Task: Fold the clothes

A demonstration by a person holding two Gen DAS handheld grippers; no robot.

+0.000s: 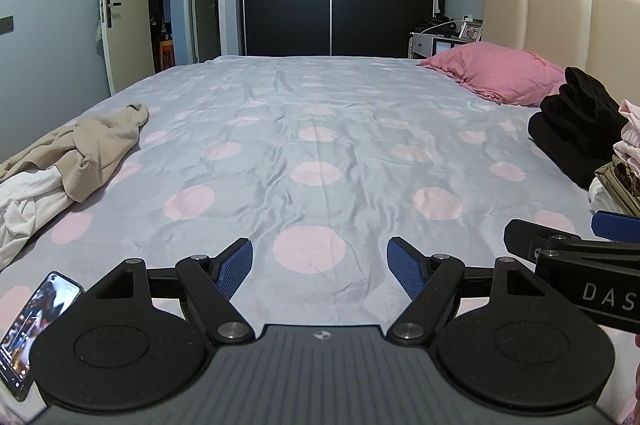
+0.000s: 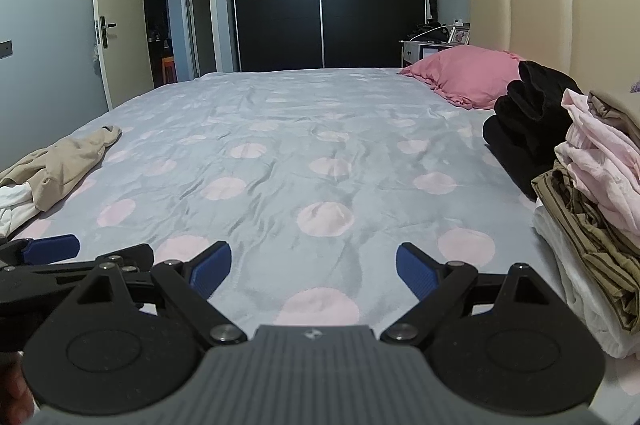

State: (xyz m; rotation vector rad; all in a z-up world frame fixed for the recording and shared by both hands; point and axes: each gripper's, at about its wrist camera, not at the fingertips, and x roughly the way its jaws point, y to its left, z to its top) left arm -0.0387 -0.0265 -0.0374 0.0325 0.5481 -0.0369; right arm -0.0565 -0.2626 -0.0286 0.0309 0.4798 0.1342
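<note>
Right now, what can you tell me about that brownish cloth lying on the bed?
The beige garment lies crumpled and unfolded near the left edge of the bed. It looks like soft, thick fabric, bunched into folds, with one part stretching away toward the door. Its near end rests against a rumpled white garment. No gripper touches it.

A: What colour is the bedspread (image 1: 320, 97)?
B: Grey with pale pink dots. The pillow (image 1: 496, 71) is deeper pink.
A: And the clothes?
B: A beige garment (image 1: 92, 145) on a white one (image 1: 28, 205); black (image 2: 520, 121), pale pink (image 2: 600, 161) and olive striped (image 2: 592, 229) ones stacked.
</note>
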